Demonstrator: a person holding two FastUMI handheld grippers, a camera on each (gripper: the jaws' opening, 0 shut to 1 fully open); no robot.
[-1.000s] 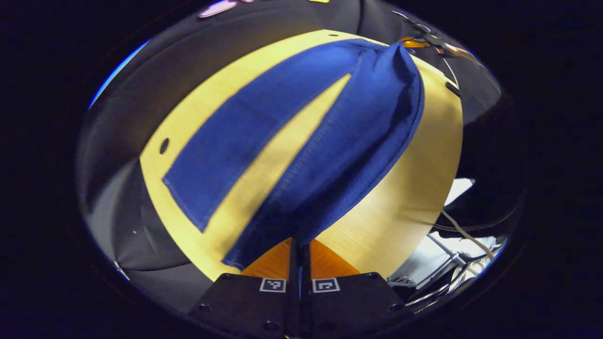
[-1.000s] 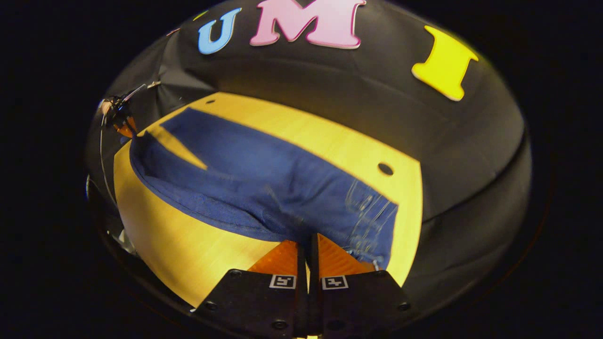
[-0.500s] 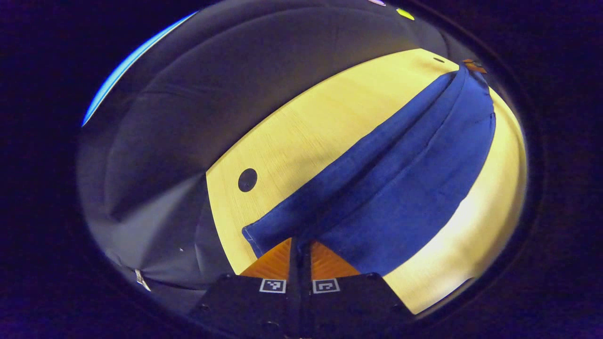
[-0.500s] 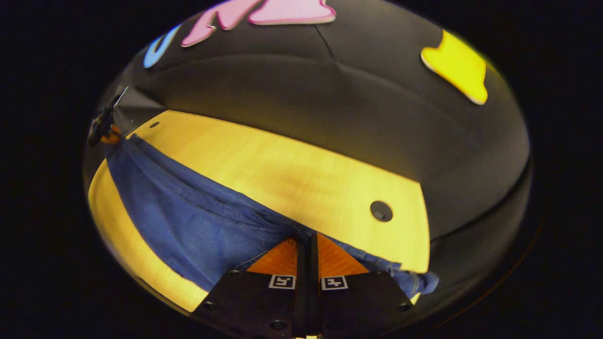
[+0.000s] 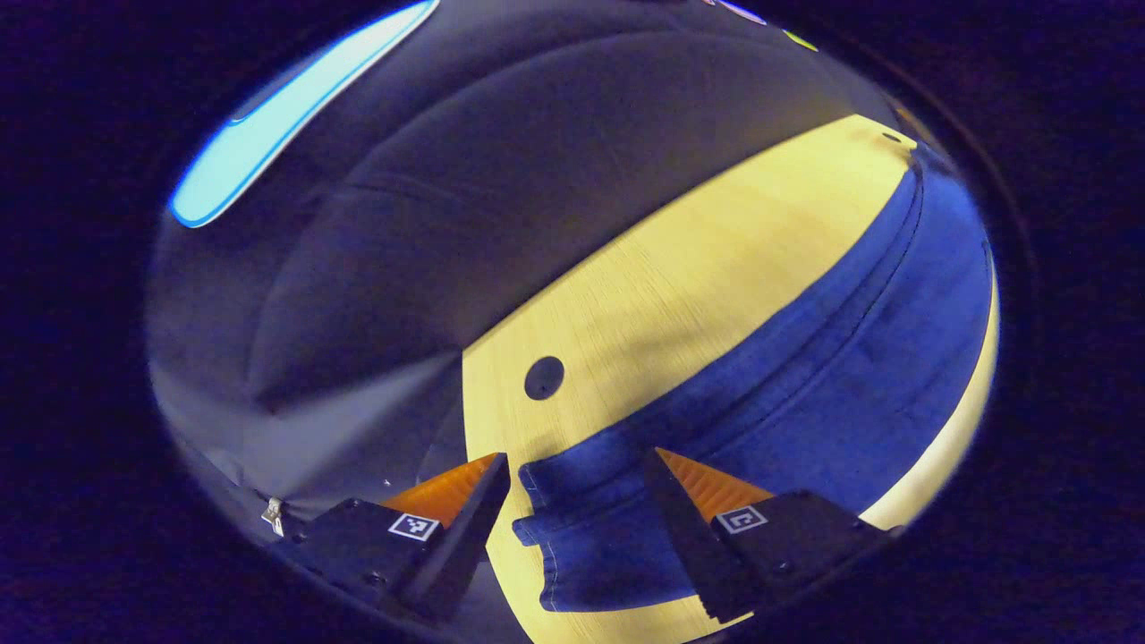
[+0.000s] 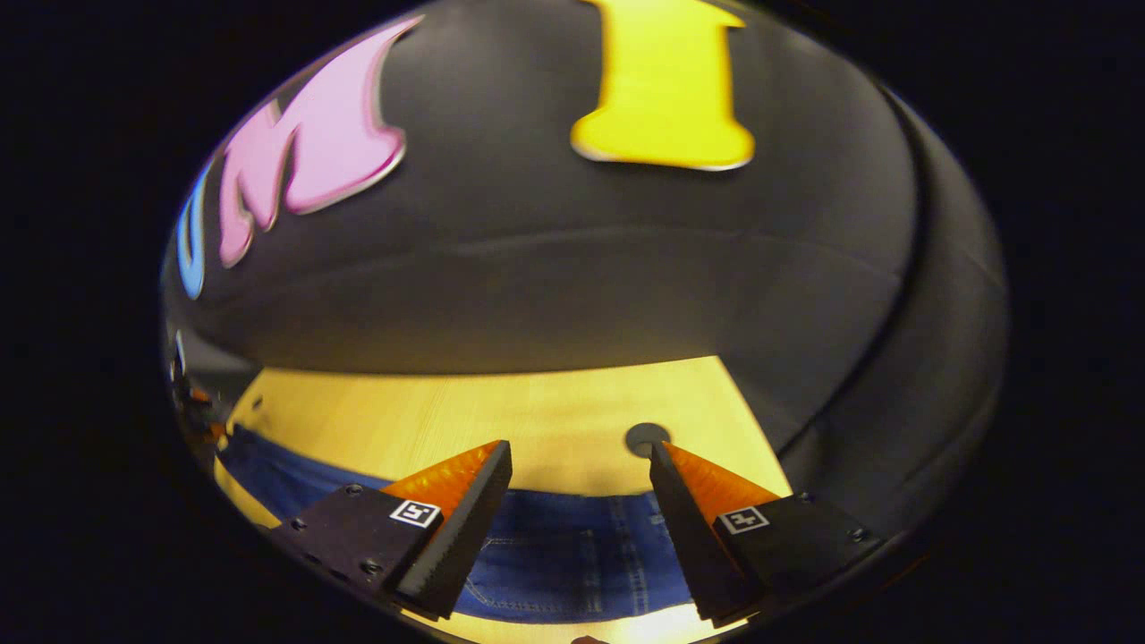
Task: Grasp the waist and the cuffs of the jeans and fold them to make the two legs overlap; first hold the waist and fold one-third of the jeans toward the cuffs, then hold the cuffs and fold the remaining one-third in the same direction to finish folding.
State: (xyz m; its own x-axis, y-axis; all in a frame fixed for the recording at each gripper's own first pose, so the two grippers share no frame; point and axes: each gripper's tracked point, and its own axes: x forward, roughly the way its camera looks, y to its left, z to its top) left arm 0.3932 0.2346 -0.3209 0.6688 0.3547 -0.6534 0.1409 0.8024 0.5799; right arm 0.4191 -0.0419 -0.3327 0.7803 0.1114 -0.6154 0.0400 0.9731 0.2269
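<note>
The blue jeans lie flat on the yellow wooden table, one leg laid over the other. In the left gripper view the cuffs rest between and just beyond my fingers, and the legs run off to the upper right. My left gripper is open, touching nothing. In the right gripper view the waist end of the jeans lies low between the fingers of my right gripper, which is open too. The left gripper shows small at the far left of that view.
A round hole in the tabletop sits just past the cuffs near the table's end. Another hole lies by the right gripper's right fingertip. Black booth cloth rises close behind the table's far edge.
Both grippers held the near leg and waist, carried them over onto the far leg, then opened and let go. The jeans now lie doubled on the table.
</note>
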